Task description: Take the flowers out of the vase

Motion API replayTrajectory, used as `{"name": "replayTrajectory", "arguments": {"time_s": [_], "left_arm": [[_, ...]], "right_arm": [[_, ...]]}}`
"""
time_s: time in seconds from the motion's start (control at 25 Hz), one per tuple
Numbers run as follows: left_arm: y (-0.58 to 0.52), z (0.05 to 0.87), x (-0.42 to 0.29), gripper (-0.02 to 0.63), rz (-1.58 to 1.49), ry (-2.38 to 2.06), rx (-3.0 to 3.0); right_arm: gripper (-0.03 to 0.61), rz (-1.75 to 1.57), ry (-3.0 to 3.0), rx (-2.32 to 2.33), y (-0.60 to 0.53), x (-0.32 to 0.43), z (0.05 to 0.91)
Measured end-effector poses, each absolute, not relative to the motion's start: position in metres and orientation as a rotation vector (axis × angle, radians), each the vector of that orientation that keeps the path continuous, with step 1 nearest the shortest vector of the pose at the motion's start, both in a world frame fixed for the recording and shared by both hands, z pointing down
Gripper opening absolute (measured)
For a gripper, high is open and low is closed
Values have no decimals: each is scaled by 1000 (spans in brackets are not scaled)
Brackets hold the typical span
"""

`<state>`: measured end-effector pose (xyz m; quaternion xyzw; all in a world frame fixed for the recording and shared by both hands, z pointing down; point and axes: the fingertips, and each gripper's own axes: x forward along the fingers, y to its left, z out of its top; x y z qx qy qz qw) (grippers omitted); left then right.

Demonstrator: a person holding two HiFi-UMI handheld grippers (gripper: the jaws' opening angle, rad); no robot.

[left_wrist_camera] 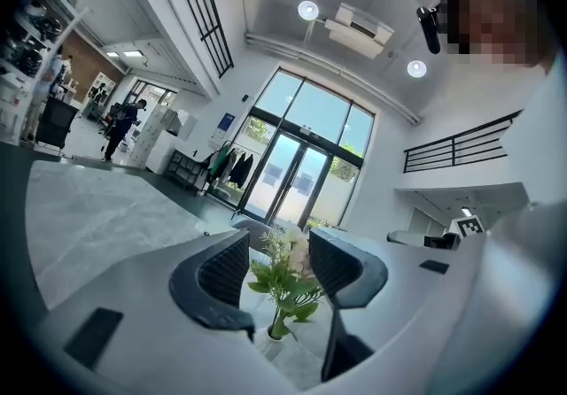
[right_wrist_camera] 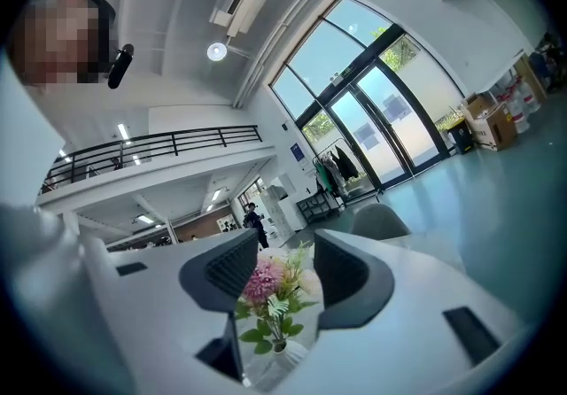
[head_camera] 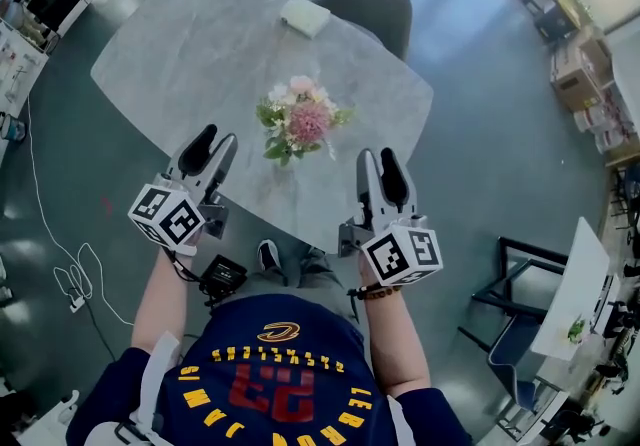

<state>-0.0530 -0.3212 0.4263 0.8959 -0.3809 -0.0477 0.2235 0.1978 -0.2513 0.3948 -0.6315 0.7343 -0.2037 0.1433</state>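
Standing in a seemingly white vase (right_wrist_camera: 287, 358), flowers (head_camera: 300, 121), left tool (head_camera: 218, 139) and right tool (head_camera: 377, 156) both spread, empty

- A large, high-ceilinged office lobby or open work hall.
- Tall glass entrance doors (left_wrist_camera: 301, 181) stand far ahead of the left gripper (left_wrist_camera: 279, 251).
- A black-railed mezzanine balcony (right_wrist_camera: 151, 147) runs high to the left of the right gripper (right_wrist_camera: 285, 256).
- A white ceiling air-conditioning unit (left_wrist_camera: 359, 28) hangs overhead.
- Brown cardboard boxes (head_camera: 575, 74) are stacked on the glossy teal floor (head_camera: 480, 54), well to that gripper's right.
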Motion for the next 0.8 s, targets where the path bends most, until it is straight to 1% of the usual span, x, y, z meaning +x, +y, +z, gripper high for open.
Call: {"name": "replayTrajectory", "arguments": {"time_s": [0.08,0.16,0.56,0.8], "left_arm": [[-325,429,-54,213,-125,-1054,2463],[-328,432,-52,227,-110,-1051,2458],[-321,480,-24,274,38,-939,2463],[-320,507,1,282,117,-872,2458]], "right_arm": [[212,-582,2112,-1800,-254,201,396],[233,-598,2110,-1781,-257,203,397],[233,-696,2125,-1754,-266,198,430],[233,-716,2119,-1772,-264,202,443]]}}
